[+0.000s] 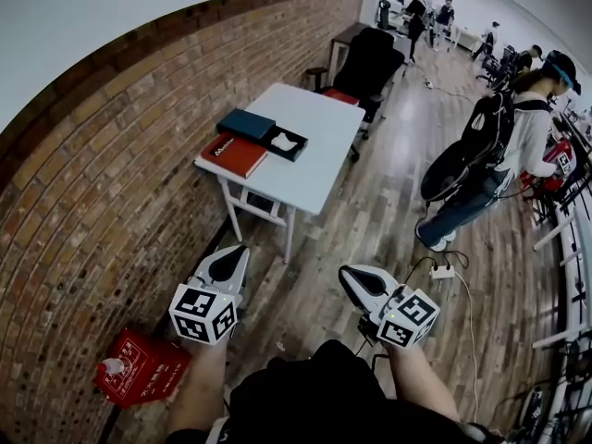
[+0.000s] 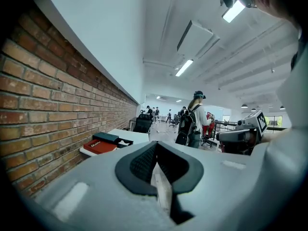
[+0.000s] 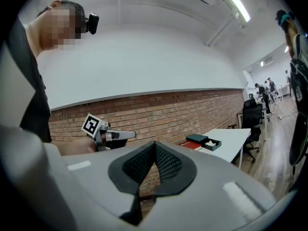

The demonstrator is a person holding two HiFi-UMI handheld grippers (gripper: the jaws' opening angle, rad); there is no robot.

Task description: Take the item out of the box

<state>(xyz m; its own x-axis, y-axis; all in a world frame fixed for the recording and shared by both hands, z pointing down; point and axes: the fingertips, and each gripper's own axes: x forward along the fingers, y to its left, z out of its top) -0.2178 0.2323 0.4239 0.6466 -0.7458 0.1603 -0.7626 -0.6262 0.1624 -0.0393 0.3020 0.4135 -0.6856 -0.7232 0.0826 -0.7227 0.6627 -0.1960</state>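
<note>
While your left gripper (image 2: 155, 147) has its jaws pressed fully together on nothing, your right gripper (image 3: 154, 146) shows the same, with its pads meeting at the tip and nothing caught between them. You hold both out in front of you, side by side and apart, above the wood floor (image 1: 370, 220) and well short of the white table (image 1: 319, 160).

That table stands against the brick wall (image 1: 102, 183), and a stretch of floor lies between it and your grippers. On the end nearest you lies a red book (image 1: 234, 154). Just beyond the book sits a dark teal box (image 1: 246, 123), and just beside both is the open black box (image 1: 298, 149) with the white item (image 1: 284, 141) lying inside it. A smaller red thing (image 1: 340, 96) rests at the table's far end, too small for you to identify. A black office chair (image 1: 368, 63) stands behind that end.

On the floor by the wall, near your left arm, sits a red case (image 1: 148, 370). To the right of your right gripper a white power strip (image 1: 442, 271) lies with its cable trailing across the boards. Farther right, a person with a backpack (image 1: 518, 141) stands by a railing, and more people are at the far end of the room.
</note>
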